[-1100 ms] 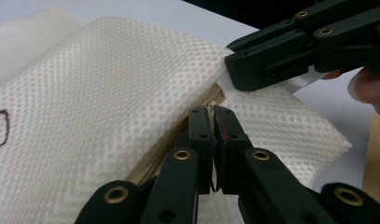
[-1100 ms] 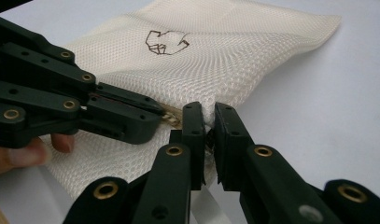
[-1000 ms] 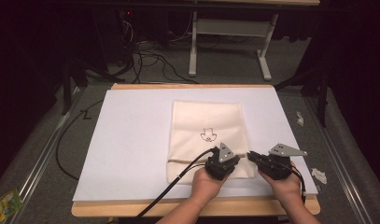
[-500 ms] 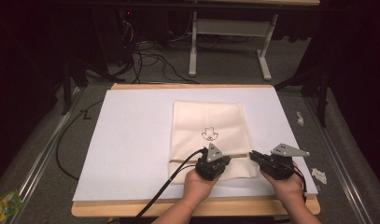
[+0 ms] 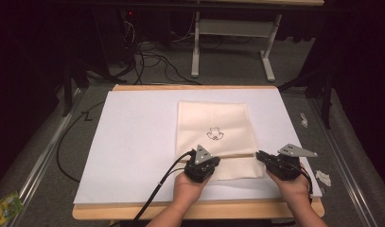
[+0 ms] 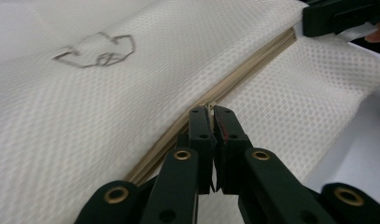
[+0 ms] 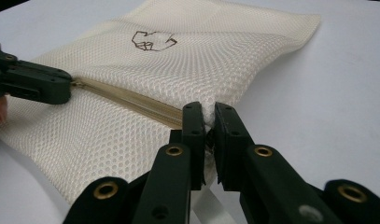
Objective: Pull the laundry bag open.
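- We see a cream mesh zipper pouch [image 5: 214, 135] lying flat on the white sheet of the counter [image 5: 133, 142], toward the near right part, small dark logo [image 5: 214, 135] facing up.
- The zipper [image 6: 234, 84] runs across the pouch near its front edge, between the two tools.
- Left tool [image 6: 213, 113]: jaws clenched on what looks like the metal zipper pull [image 6: 210, 106]; it is tiny and partly hidden, so we hedge on that.
- Right tool [image 7: 207, 114]: jaws clamped on the pouch's corner fabric at the right end of the zipper, pinning that end.
- In the high view the left tool [image 5: 203, 165] sits at the left part of the zipper line and the right tool [image 5: 268, 161] at the pouch's right edge, well apart.
- Step in hand, as we judge it: running the zipper, one end anchored, slider gripped. We can't tell from the teeth whether it is being opened or closed.
- Next move calls for: left tool pulls straight along the zipper line, low and level; right tool holds firm so the mesh stays taut and doesn't bunch ahead of the slider.
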Available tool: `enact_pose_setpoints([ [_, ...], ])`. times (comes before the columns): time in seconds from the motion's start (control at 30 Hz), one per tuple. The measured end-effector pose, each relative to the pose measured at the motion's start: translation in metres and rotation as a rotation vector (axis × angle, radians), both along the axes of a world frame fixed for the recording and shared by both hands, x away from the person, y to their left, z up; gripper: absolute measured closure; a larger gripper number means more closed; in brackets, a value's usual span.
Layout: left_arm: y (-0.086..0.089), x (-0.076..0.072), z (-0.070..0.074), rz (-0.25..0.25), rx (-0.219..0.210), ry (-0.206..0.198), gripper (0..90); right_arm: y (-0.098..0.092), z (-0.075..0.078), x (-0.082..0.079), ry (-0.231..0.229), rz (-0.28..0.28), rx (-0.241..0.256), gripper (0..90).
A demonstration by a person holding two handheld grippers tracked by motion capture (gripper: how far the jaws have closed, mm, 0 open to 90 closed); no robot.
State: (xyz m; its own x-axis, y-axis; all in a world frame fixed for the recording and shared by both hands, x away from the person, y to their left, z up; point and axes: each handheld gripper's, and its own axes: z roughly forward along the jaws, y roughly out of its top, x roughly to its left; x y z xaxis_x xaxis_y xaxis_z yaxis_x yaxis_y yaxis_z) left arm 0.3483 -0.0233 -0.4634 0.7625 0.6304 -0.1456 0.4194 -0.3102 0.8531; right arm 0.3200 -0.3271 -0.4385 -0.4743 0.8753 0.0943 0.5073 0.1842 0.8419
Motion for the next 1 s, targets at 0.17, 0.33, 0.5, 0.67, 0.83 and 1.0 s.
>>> enact_pose_setpoints([
  [0.17,0.037,-0.002,0.002,0.064,0.022,0.010,87.5,-0.012,0.001,0.000,-0.003,-0.036,0.010,84.9],
  [0.33,0.077,-0.006,0.006,0.107,0.043,0.025,87.5,-0.024,0.000,-0.001,-0.003,-0.064,0.011,84.9],
  [0.5,0.103,-0.013,0.007,0.105,0.089,-0.001,87.5,-0.026,0.001,0.000,-0.005,-0.069,0.014,84.9],
  [0.67,0.111,-0.010,0.004,0.109,0.070,0.013,87.5,-0.023,0.004,0.003,-0.015,-0.076,0.008,84.9],
  [0.83,0.111,-0.004,0.003,0.117,0.105,0.017,87.5,-0.023,0.004,0.004,-0.017,-0.064,-0.003,84.9],
  [1.0,0.110,-0.002,0.001,0.096,0.075,0.029,87.3,-0.023,0.000,0.005,-0.005,-0.081,-0.013,84.4],
])
